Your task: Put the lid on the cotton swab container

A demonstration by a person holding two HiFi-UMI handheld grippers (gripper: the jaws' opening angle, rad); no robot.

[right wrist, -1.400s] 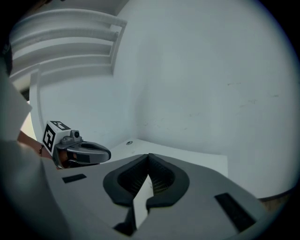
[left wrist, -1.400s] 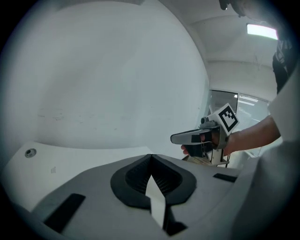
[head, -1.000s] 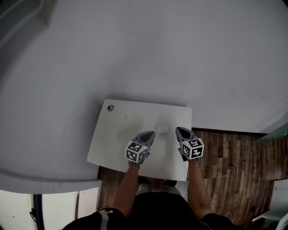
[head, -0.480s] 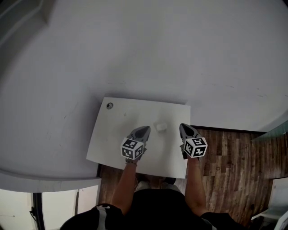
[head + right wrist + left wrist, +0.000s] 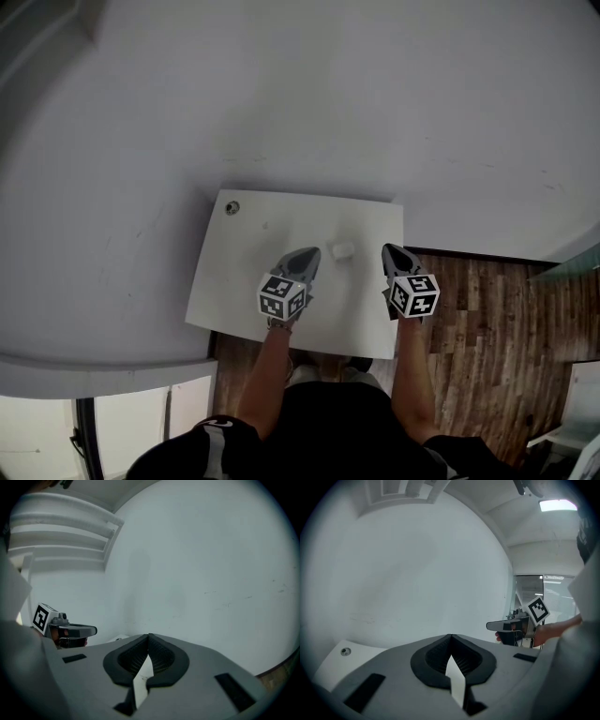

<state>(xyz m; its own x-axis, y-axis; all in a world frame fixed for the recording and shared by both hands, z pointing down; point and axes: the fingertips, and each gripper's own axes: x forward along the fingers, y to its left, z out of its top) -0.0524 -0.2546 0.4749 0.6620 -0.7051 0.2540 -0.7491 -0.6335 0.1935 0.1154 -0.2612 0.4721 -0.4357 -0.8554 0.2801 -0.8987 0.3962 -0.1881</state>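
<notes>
A small white boxy container [image 5: 342, 250] sits on the white table [image 5: 234, 272], between my two grippers. Whether its lid is on, I cannot tell at this size. My left gripper [image 5: 309, 253] hovers just left of it, jaws shut and empty. My right gripper [image 5: 385, 249] hangs just right of it near the table's right edge, also shut and empty. In the left gripper view my own jaws [image 5: 450, 637] meet at their tips, and the right gripper [image 5: 511, 626] shows across from them. The right gripper view shows closed jaws [image 5: 148, 637] and the left gripper [image 5: 70, 632]; the container is hidden there.
A small round dark-rimmed thing [image 5: 232, 207] lies at the table's far left corner. A pale wall [image 5: 328, 103] rises behind the table. Wooden floor [image 5: 487, 319] lies to the right, and the person's arms and dark clothing fill the bottom.
Both grippers have drawn slightly apart and back from the container, the right one drifting right. The view has shifted a little.
</notes>
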